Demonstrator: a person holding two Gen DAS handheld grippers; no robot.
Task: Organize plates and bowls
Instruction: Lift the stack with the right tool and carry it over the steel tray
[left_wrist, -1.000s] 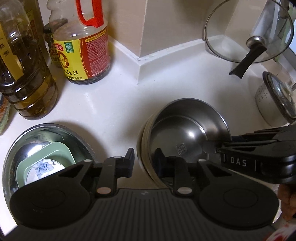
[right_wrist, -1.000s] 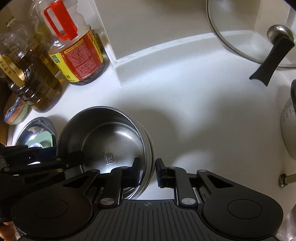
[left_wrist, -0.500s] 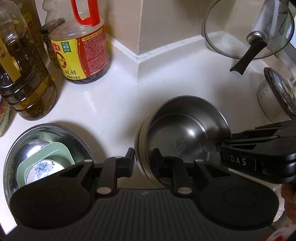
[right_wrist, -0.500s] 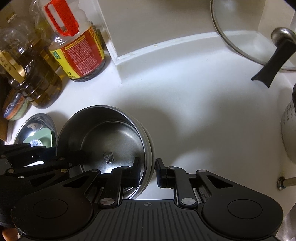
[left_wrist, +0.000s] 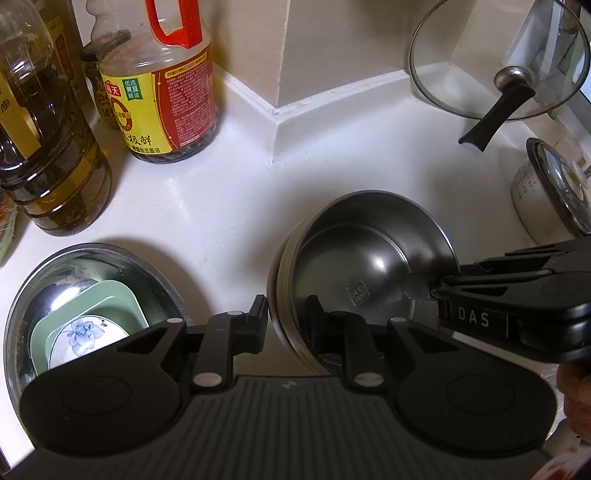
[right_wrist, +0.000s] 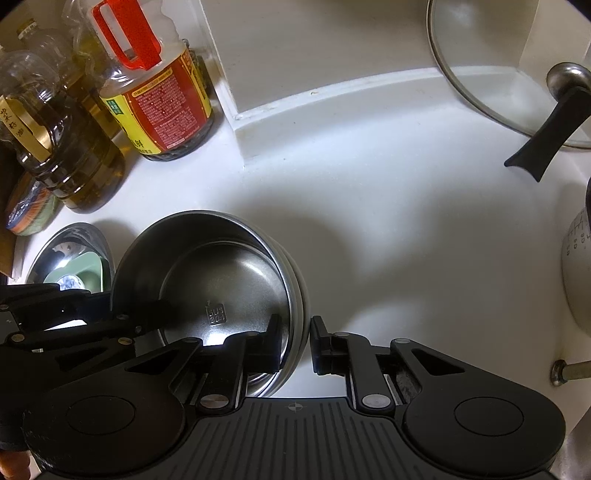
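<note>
A stack of nested steel bowls (left_wrist: 369, 258) stands on the white counter. My left gripper (left_wrist: 286, 321) is shut on the stack's left rim, one finger outside and one inside the top bowl. In the right wrist view the same stack (right_wrist: 229, 280) has my right gripper (right_wrist: 295, 341) shut on its right rim in the same way. Each gripper also shows in the other's view, the right gripper (left_wrist: 432, 291) and the left gripper (right_wrist: 155, 314). At the left a large steel bowl (left_wrist: 44, 280) holds a green square dish (left_wrist: 110, 306) and a small flowered plate (left_wrist: 81, 336).
An oil bottle (left_wrist: 48, 155) and a soy sauce jug (left_wrist: 162, 103) stand at the back left against the wall. A glass lid with a black handle (left_wrist: 491, 74) leans in the back right corner. A white lidded pot (left_wrist: 543, 199) sits at the right.
My left gripper's jaws have narrowed onto the stack's left rim. The right gripper keeps its hold, and both hands stay in place.
</note>
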